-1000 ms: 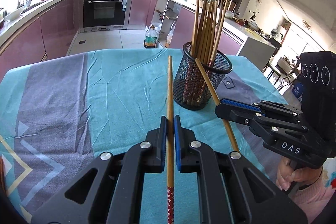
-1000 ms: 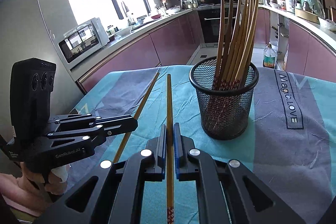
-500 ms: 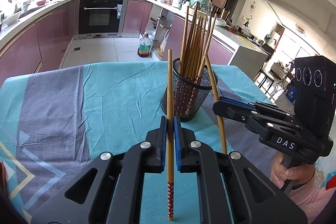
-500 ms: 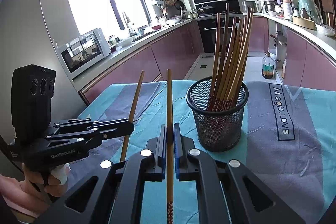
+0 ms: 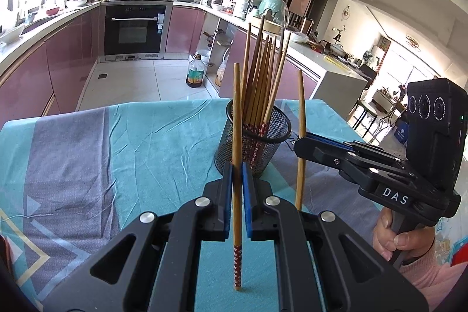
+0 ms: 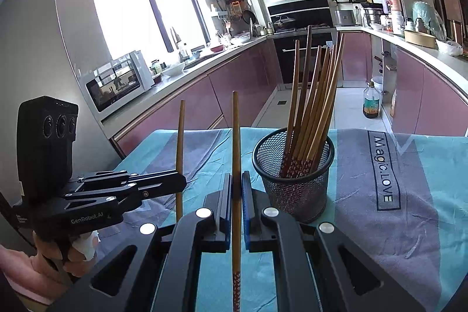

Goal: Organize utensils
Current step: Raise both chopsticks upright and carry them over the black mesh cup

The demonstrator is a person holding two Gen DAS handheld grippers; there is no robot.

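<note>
My left gripper (image 5: 237, 170) is shut on a wooden chopstick (image 5: 236, 113) that stands nearly upright, its red patterned end pointing down. Just beyond it to the right, a black mesh cup (image 5: 264, 133) holds several chopsticks tip-up. The right gripper (image 5: 302, 141) comes in from the right, clamped on a second chopstick (image 5: 300, 104). In the right wrist view, my right gripper (image 6: 237, 180) is shut on its chopstick (image 6: 235, 136), the mesh cup (image 6: 295, 186) is just to the right, and the left gripper (image 6: 181, 182) holds its own chopstick (image 6: 180, 130) at left.
A teal and grey tablecloth (image 5: 117, 148) covers the table (image 6: 409, 209). A hand (image 5: 395, 239) grips the right tool and another hand (image 6: 79, 250) the left. Purple kitchen cabinets, an oven (image 5: 134, 31), a microwave (image 6: 117, 84) and an oil bottle (image 5: 195, 72) on the floor lie beyond the table.
Both grippers have risen with their chopsticks, which now stand more upright above the cloth. The cup looks lower and closer in both views. Both grips are unchanged.
</note>
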